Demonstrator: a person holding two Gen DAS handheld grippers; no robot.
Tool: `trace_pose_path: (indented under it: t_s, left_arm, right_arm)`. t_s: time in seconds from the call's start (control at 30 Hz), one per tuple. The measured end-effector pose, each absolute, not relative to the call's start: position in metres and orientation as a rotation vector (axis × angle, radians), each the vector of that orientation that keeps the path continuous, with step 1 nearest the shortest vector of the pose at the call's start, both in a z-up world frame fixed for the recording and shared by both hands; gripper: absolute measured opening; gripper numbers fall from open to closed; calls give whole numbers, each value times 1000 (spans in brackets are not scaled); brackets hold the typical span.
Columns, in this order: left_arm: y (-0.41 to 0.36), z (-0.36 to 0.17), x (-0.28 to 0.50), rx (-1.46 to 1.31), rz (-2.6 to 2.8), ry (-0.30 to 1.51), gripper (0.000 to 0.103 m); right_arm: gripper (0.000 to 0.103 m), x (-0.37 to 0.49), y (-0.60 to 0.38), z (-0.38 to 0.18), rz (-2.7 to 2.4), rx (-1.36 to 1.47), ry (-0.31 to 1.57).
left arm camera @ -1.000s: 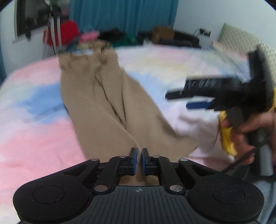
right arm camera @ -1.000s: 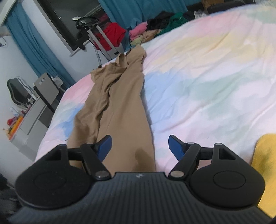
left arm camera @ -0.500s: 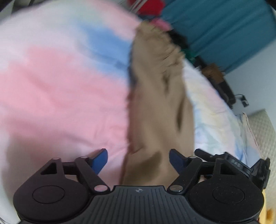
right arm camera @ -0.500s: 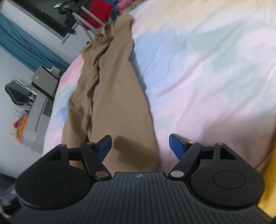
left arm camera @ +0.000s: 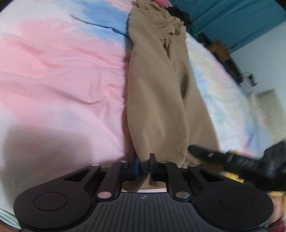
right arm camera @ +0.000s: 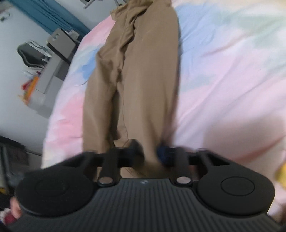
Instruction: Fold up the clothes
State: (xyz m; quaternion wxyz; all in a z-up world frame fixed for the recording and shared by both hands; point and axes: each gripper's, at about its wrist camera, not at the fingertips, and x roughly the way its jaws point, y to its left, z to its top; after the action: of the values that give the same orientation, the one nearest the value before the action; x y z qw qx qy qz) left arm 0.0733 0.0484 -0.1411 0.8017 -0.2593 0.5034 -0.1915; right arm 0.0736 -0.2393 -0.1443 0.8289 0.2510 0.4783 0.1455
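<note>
Tan trousers lie lengthwise on the pastel bedsheet, waist far away, leg ends nearest me. My left gripper is shut on the near left corner of the leg ends. My right gripper is closed on the trousers at the near right part of the leg ends, with cloth between its fingers. The right gripper also shows, blurred, at the right of the left wrist view.
A pile of clothes and a teal curtain lie beyond the trouser waist. A grey desk unit and a chair stand off the bed's left side. A yellow cloth lies at the near right.
Both grippers were open half a second ago and have now closed on the leg ends of the trousers. Both moved down and closer to the cloth.
</note>
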Motion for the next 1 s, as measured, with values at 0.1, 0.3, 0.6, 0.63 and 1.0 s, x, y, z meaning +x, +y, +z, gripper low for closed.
trace_pose_path:
  t_s: [0.1,0.3,0.6,0.63,1.0]
  left_arm:
    - [61,-124,71,-632,-459,969,6]
    - [83,-65,54,-714,-529,738,6]
    - [93,13,-2,-708,-585,568,5]
    - [89,19,-10,-692,-594,562,5]
    - [80,32,-45,-613,-577,533,5]
  right_arm:
    - [8,66,-243,-125,297,528,936]
    - [7,60,-250,-61,326,555,759]
    - [7,29,-252,27,432,480,630]
    - [7,21,-254,30,445,477,624]
    - [8,4,-261,33,440,505,590]
